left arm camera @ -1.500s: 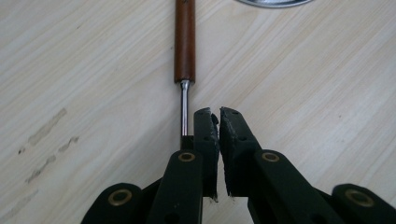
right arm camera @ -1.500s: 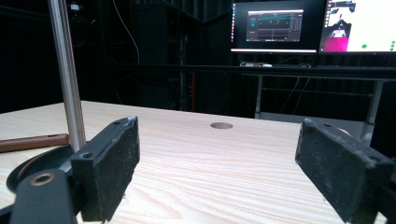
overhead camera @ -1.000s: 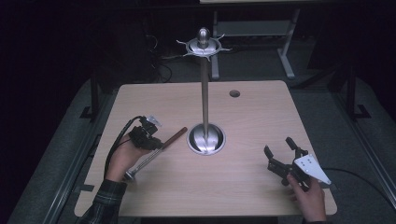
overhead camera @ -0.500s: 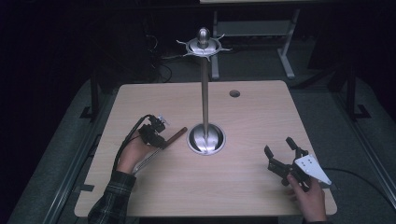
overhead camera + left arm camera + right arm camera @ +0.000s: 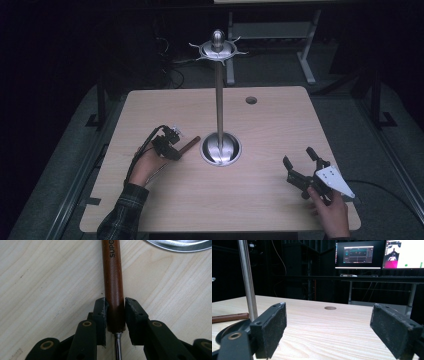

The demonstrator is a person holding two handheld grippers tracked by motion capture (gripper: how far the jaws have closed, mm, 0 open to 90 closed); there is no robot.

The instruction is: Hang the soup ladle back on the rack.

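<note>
Wooden handle (image 5: 113, 285) of a tool lying on the counter (image 5: 260, 200) sits between the left tongs (image 5: 115, 315), closing on it; right tongs (image 5: 334, 327) gape apart, empty.

Wore a dark plaid sleeve (image 5: 122, 217) on the left forearm. Carried a left gripper (image 5: 115, 315) built of black links with brass-coloured pivot rivets and small screws sunk in matte black pads (image 5: 135, 320); trailed a black cable (image 5: 145, 145). Bore a grey three-cornered plate (image 5: 334, 181) atop the right gripper (image 5: 329, 327), with rough, worn black pads (image 5: 273, 327) and a further rivet.
</note>
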